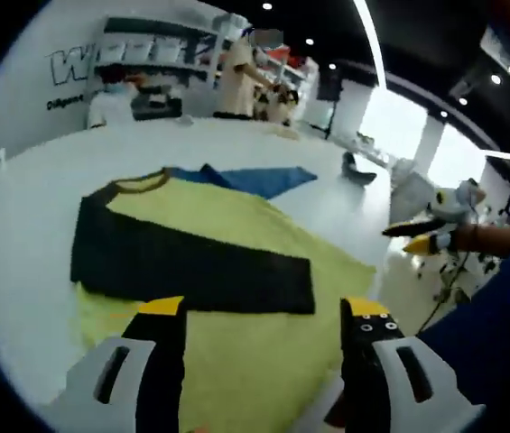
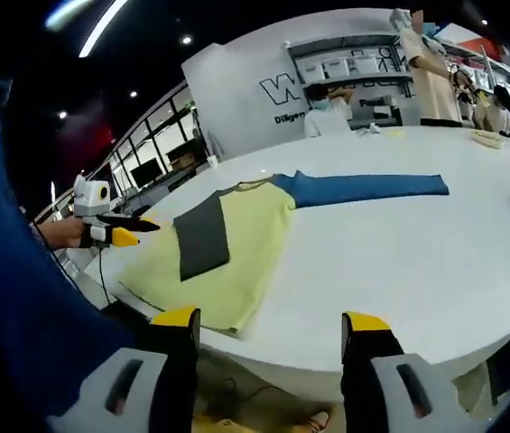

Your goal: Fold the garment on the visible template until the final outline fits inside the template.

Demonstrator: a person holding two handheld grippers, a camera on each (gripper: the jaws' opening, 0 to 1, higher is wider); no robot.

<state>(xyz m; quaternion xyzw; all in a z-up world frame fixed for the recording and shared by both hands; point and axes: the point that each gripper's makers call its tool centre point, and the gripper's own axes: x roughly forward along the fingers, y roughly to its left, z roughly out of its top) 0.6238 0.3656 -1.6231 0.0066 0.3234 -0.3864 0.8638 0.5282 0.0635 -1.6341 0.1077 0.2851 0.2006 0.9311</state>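
While the shirt (image 1: 227,262) lies flat on the white surface (image 1: 29,225), both claws gape wide, gripping nothing.
Dark sleeve (image 1: 191,266) folded across yellow body; blue sleeve (image 2: 363,188) stretched out; left claw (image 1: 264,311) above hem, right claw (image 2: 271,317) off surface edge.

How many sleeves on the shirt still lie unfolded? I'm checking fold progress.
1. The blue sleeve stretches flat across the white table, away from the yellow shirt. The dark sleeve is already folded over the shirt's body.
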